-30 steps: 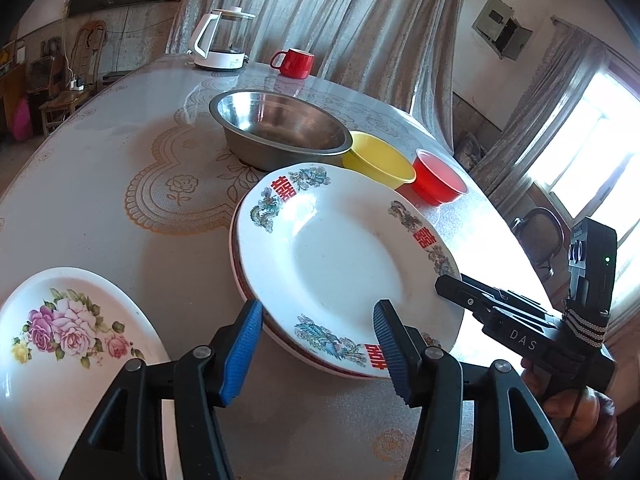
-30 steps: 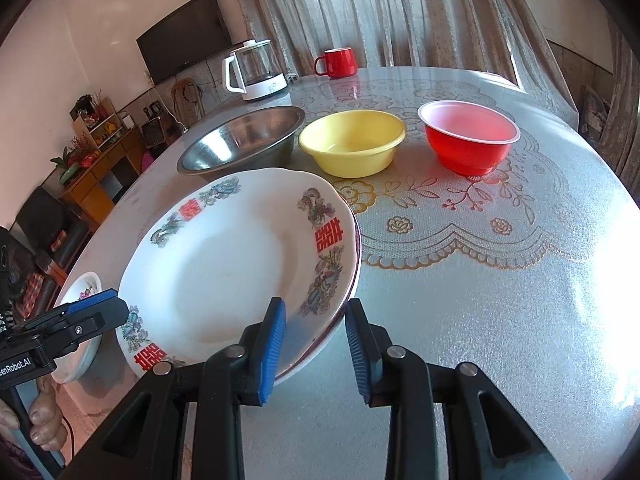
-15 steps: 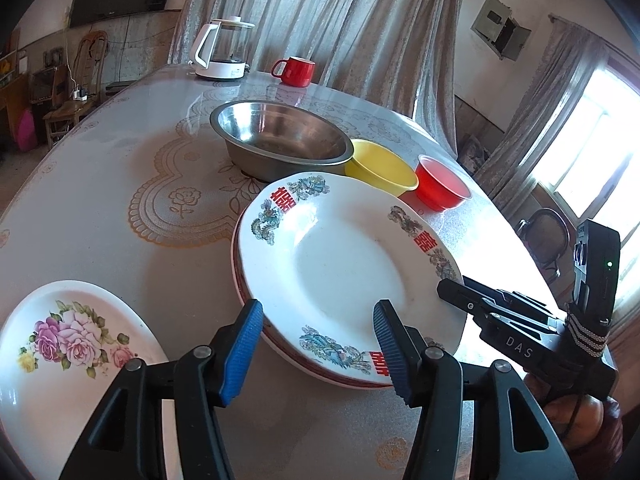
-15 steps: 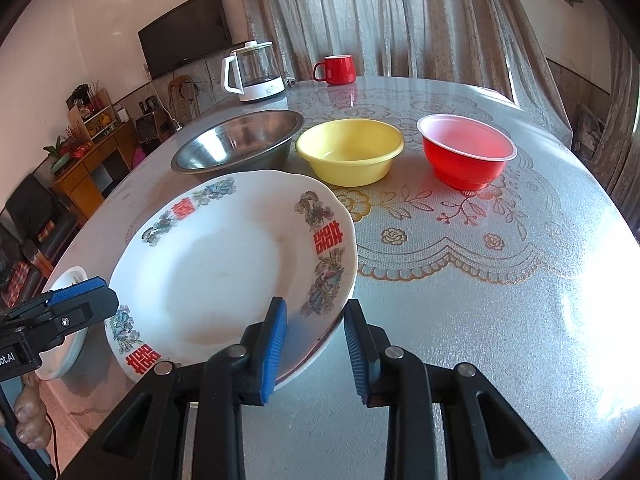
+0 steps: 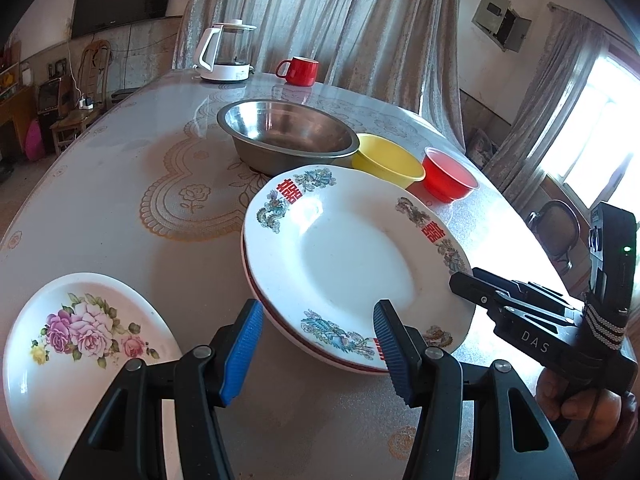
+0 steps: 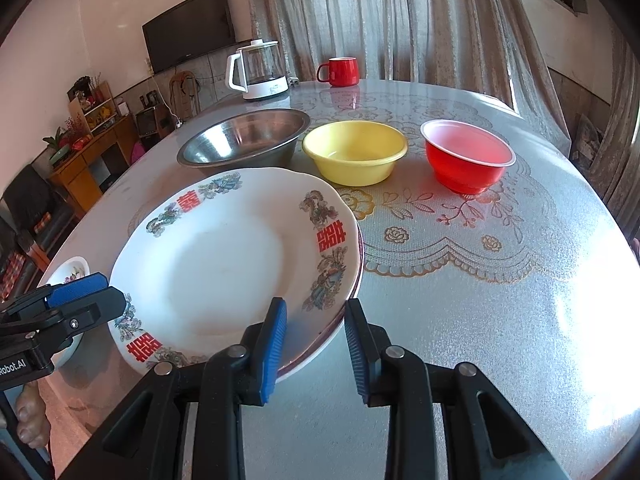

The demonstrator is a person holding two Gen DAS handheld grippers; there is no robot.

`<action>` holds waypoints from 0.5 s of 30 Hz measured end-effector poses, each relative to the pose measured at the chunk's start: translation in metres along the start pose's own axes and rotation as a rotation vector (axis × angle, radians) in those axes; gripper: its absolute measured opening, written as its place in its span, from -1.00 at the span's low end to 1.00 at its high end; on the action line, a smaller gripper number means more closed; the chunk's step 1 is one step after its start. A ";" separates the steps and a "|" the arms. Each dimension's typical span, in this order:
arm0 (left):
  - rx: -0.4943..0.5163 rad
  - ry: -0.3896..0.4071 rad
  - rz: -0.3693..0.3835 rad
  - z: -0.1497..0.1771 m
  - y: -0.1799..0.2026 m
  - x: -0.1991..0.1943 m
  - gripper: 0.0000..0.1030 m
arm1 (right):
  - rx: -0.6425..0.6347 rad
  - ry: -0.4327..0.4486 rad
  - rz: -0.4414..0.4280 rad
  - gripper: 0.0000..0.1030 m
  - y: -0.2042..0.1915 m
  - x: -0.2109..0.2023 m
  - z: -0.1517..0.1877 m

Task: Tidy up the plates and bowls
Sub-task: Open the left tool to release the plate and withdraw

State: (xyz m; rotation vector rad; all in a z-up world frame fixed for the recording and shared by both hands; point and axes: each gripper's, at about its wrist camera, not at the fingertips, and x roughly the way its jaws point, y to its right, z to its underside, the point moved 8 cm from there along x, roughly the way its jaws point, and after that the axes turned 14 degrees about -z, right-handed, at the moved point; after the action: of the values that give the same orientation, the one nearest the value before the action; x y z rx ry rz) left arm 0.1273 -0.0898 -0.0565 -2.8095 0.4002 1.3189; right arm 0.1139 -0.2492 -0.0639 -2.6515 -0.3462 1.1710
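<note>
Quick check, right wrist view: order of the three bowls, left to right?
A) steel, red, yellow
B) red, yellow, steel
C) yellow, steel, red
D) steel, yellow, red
D: behind the stacked plates, the steel bowl sits farthest left, the yellow bowl in the middle, the red bowl on the right.

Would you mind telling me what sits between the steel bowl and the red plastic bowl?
A yellow plastic bowl sits between the steel bowl and the red plastic bowl; the right wrist view shows all three in a row.
</note>
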 end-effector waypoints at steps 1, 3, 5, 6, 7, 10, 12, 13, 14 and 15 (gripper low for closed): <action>-0.002 -0.002 -0.001 0.001 -0.001 0.000 0.12 | 0.004 -0.003 -0.002 -0.42 0.000 0.000 0.000; -0.007 0.000 0.002 0.001 -0.003 -0.002 0.12 | 0.005 -0.003 -0.001 -0.42 -0.001 -0.001 0.000; -0.011 0.004 -0.005 0.001 -0.006 -0.004 0.12 | 0.000 0.000 0.005 -0.42 -0.003 -0.003 0.000; -0.012 0.005 -0.010 0.001 -0.007 -0.004 0.12 | 0.000 0.004 0.004 -0.42 -0.003 -0.004 0.000; -0.013 0.004 -0.011 0.002 -0.009 -0.004 0.12 | 0.001 0.009 0.001 -0.42 -0.004 -0.006 -0.001; -0.026 -0.002 -0.017 0.002 -0.013 -0.005 0.12 | -0.007 0.024 -0.005 -0.42 -0.009 -0.011 -0.004; -0.035 -0.002 -0.023 0.002 -0.017 -0.006 0.12 | -0.012 0.032 -0.007 -0.42 -0.012 -0.014 -0.007; -0.040 -0.002 -0.028 0.003 -0.019 -0.007 0.12 | -0.012 0.036 -0.015 -0.42 -0.014 -0.015 -0.007; -0.041 0.000 -0.032 0.003 -0.021 -0.008 0.12 | -0.015 0.039 -0.027 -0.42 -0.016 -0.017 -0.008; -0.043 0.002 -0.035 0.003 -0.023 -0.010 0.12 | -0.020 0.044 -0.040 -0.42 -0.020 -0.018 -0.008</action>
State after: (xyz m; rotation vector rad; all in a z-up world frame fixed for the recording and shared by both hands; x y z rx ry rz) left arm 0.1247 -0.0648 -0.0528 -2.8381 0.3246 1.3344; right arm 0.1057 -0.2368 -0.0398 -2.6699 -0.4039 1.1009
